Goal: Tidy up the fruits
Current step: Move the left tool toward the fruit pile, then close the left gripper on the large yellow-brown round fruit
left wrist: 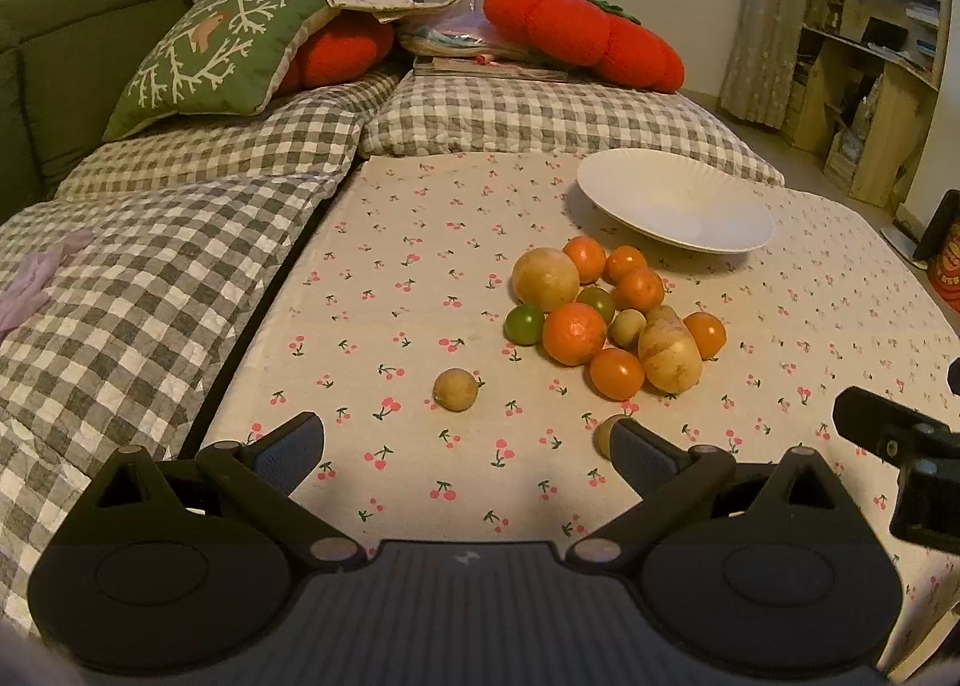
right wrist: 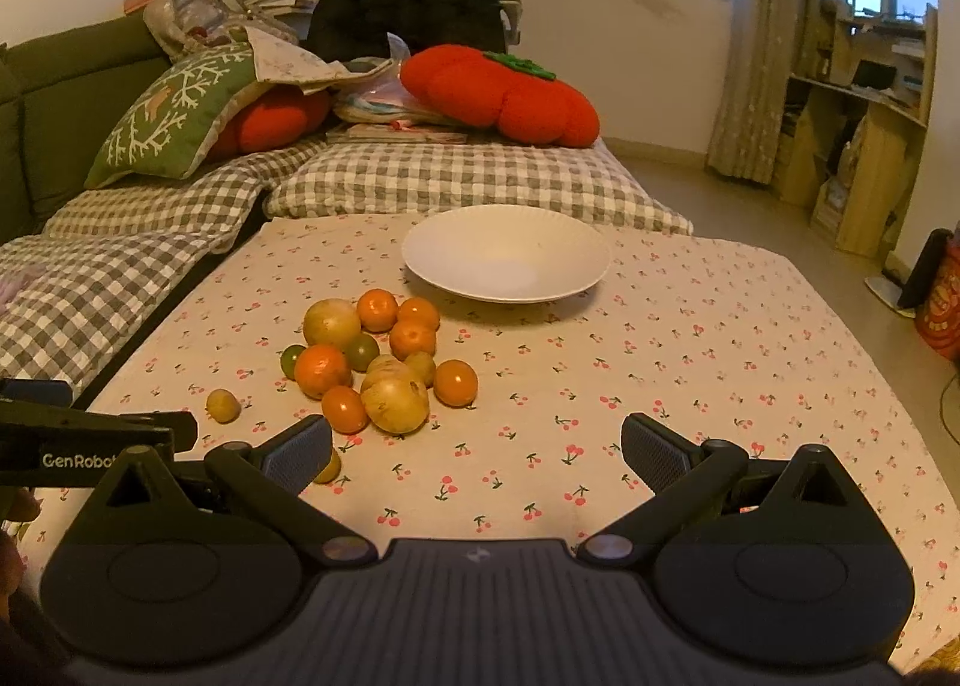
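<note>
While both tongs sit spread wide w/ nothing held, my left wrist view has the left gripper (left wrist: pixel 468 449) short of the fruit pile (left wrist: pixel 606 314) on the cherry-print cloth (left wrist: pixel 390 266), white plate (left wrist: pixel 672 206) just beyond, one small brown fruit (left wrist: pixel 456 389) apart. Right wrist view: right gripper (right wrist: pixel 477 452) empty too, pile (right wrist: pixel 378 362) ahead-left; fruit prob light, firm, round, apt to roll, so I'd pinch across the widest part.

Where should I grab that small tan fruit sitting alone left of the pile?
Grip the small tan fruit across its round middle, coming straight down from above with the left hand-held gripper. It sits apart from the pile, so both sides are free for the fingers.
</note>
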